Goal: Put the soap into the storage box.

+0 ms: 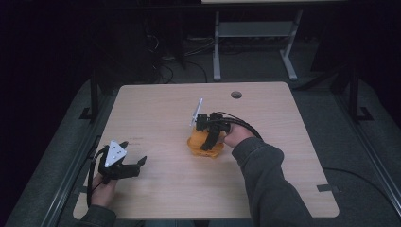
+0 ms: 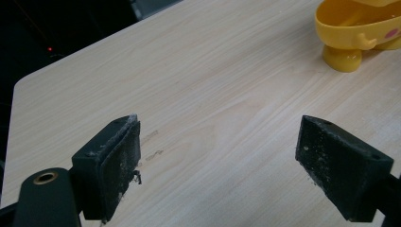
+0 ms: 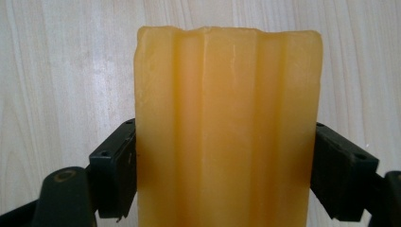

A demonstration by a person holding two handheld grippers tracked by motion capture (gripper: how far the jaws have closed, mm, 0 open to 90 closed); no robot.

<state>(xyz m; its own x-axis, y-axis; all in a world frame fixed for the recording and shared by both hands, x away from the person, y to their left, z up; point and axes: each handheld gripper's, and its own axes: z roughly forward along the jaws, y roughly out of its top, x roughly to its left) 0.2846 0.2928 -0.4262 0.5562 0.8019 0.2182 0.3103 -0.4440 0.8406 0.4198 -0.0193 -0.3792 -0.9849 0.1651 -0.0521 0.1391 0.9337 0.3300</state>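
Near the counter's [image 1: 156, 113] centre, the right tool [image 3: 222, 165] pinches a translucent yellow soap bar [image 3: 227, 123] across its long sides, above a yellow dish [image 2: 359, 28]. Likely slick and dentable; grip mid-flank. The left tool [image 2: 217, 156] rests spread, near-left.

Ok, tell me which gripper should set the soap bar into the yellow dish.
Right. The right gripper already clamps the soap bar just above the yellow dish, while the left gripper sits open and empty near the table's front-left corner.
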